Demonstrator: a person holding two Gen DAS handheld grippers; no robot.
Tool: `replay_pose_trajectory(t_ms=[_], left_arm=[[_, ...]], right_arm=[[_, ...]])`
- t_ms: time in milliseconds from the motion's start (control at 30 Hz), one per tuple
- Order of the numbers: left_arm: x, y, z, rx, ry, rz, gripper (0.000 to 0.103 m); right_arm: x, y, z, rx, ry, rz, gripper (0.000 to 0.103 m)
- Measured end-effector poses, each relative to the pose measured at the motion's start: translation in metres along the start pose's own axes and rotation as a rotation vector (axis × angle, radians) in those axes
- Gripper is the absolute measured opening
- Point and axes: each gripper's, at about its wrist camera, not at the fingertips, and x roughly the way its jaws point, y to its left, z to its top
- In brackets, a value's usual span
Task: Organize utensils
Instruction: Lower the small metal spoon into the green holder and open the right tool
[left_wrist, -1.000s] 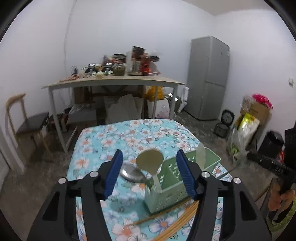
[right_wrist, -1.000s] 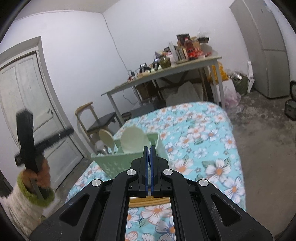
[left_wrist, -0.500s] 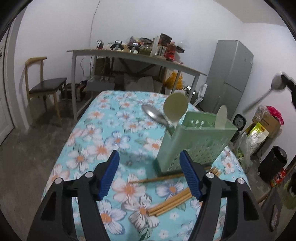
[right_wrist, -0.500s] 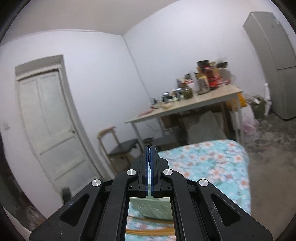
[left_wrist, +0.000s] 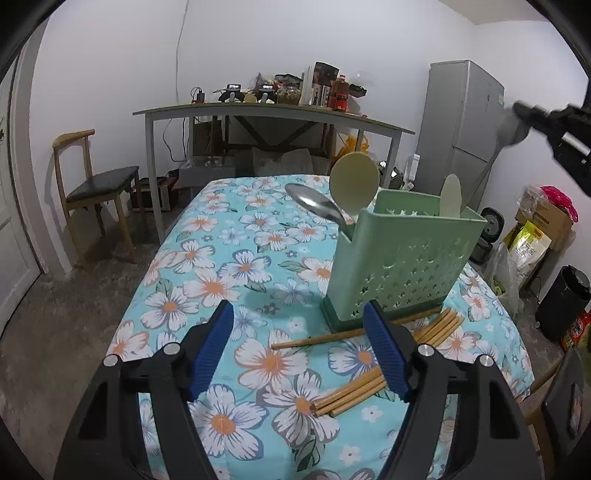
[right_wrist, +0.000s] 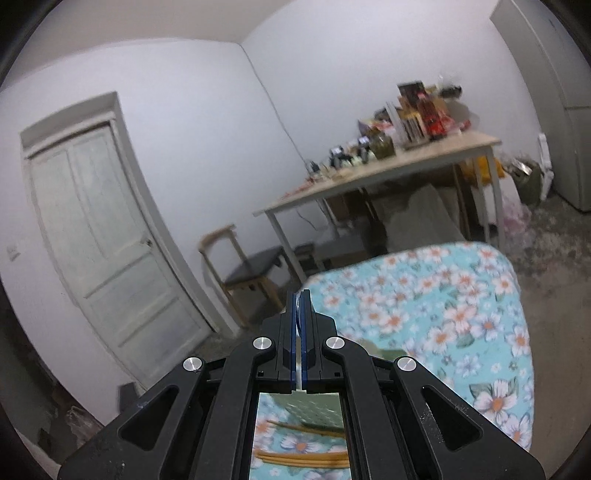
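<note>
1. The left tool (left_wrist: 297, 308) is seen nearest, released, with its blue pads spreading wider. Nothing is gripped between them; only the floral cloth of the tabletop (left_wrist: 221, 258) lies below.
2. A bundle of chopsticks (left_wrist: 351, 391) is laid flat on the cloth just by the right-hand pad.
3. A single chopstick (left_wrist: 317, 338) is laid crosswise a little further on, its far end reaching toward the base of the green basket (left_wrist: 399, 266).
4. More chopsticks (left_wrist: 439, 325) are fanned out beside the basket's near right corner.
5. The basket is stood upright on the tabletop. A steel ladle (left_wrist: 321, 205) and a cream paddle (left_wrist: 354, 184) are leaned out of its left end, and a second cream paddle (left_wrist: 451, 195) is stood at its right end.
6. The right tool (right_wrist: 300, 295) is clenched and raised above the basket. In the left wrist view a blurred grey spoon (left_wrist: 511, 127) is seen pinched at its tip, handle hanging down.
7. A chair (left_wrist: 96, 184), a cluttered far table (left_wrist: 273, 110) and a fridge (left_wrist: 465, 122) are seen against the back wall.
</note>
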Motion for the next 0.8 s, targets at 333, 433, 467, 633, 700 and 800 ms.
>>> replay_pose_trajectory(t_ms=[333,433,467,633,700,800], left_arm=[[0.004,0.004,-0.009,-0.020,0.020,0.006,0.075],[0.005,0.004,-0.011,-0.028,0.026,0.004,0.076],[0.006,0.004,-0.012,-0.030,0.027,0.003,0.077],[0.007,0.001,-0.016,-0.037,0.033,-0.006,0.079],[0.007,0.001,-0.017,-0.043,0.032,-0.011,0.080],[0.007,0.003,-0.019,-0.066,0.024,-0.022,0.080]], right_arm=[[0.018,-0.010,-0.021,0.010,0.064,-0.087,0.021],[0.008,-0.006,-0.020,-0.003,0.044,-0.104,0.029],[0.005,-0.006,-0.021,-0.001,0.041,-0.105,0.030],[-0.009,-0.012,-0.029,0.026,0.034,-0.114,0.036],[-0.017,-0.019,-0.035,0.054,0.034,-0.125,0.039],[-0.025,-0.031,-0.046,0.105,0.047,-0.141,0.043]])
